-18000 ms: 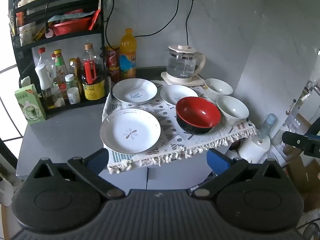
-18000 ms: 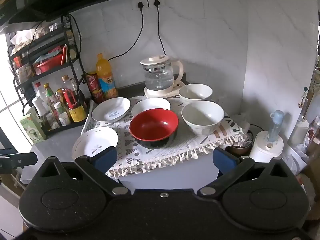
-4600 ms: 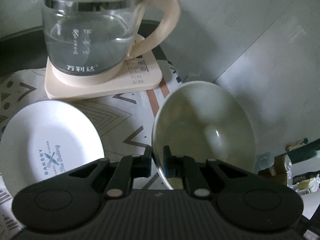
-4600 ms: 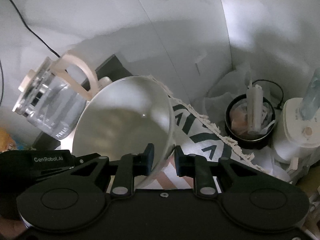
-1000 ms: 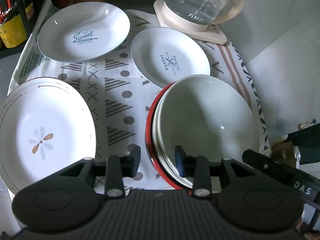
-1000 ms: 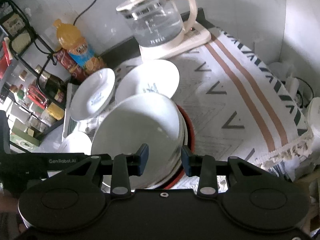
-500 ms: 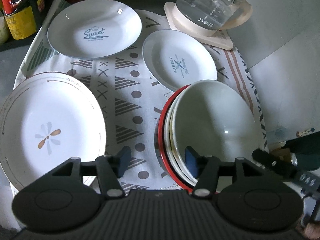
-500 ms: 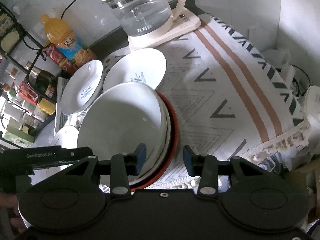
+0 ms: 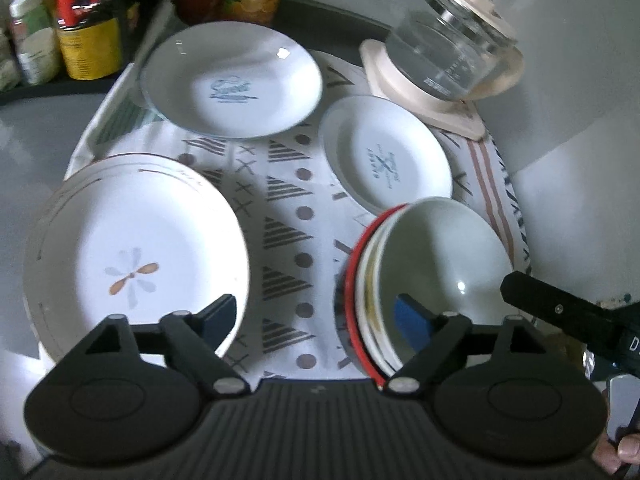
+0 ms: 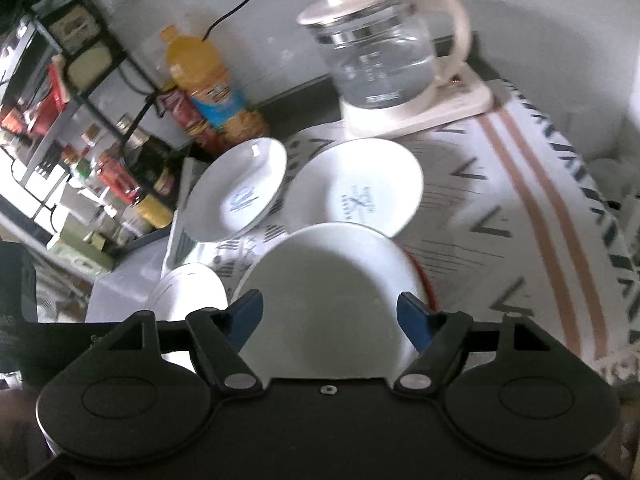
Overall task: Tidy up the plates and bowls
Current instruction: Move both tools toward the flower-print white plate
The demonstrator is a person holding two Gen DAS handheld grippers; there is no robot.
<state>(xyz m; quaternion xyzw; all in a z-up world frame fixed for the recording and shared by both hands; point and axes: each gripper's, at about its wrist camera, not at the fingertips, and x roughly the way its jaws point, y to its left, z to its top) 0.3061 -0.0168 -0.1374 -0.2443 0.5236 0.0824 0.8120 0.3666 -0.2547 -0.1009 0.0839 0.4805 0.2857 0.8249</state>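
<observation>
Two white bowls (image 9: 444,256) sit nested inside the red bowl (image 9: 354,268) on the patterned cloth (image 9: 280,200). The stack also shows in the right wrist view (image 10: 332,292). Three white plates lie around it: a large flower plate (image 9: 132,256), a "Sweet" plate (image 9: 232,80) and a small "Bakery" plate (image 9: 388,156). My left gripper (image 9: 316,316) is open and empty, just above the near left rim of the stack. My right gripper (image 10: 330,314) is open and empty, above the stack.
A glass kettle (image 9: 452,52) on its cream base stands at the back right by the wall. Bottles and jars (image 9: 80,28) crowd a black rack (image 10: 92,92) at the back left. The cloth's fringed edge (image 10: 616,364) hangs off the counter at the right.
Both grippers have opened wider and drawn back from the bowl stack. The top white bowl rests in the stack, released.
</observation>
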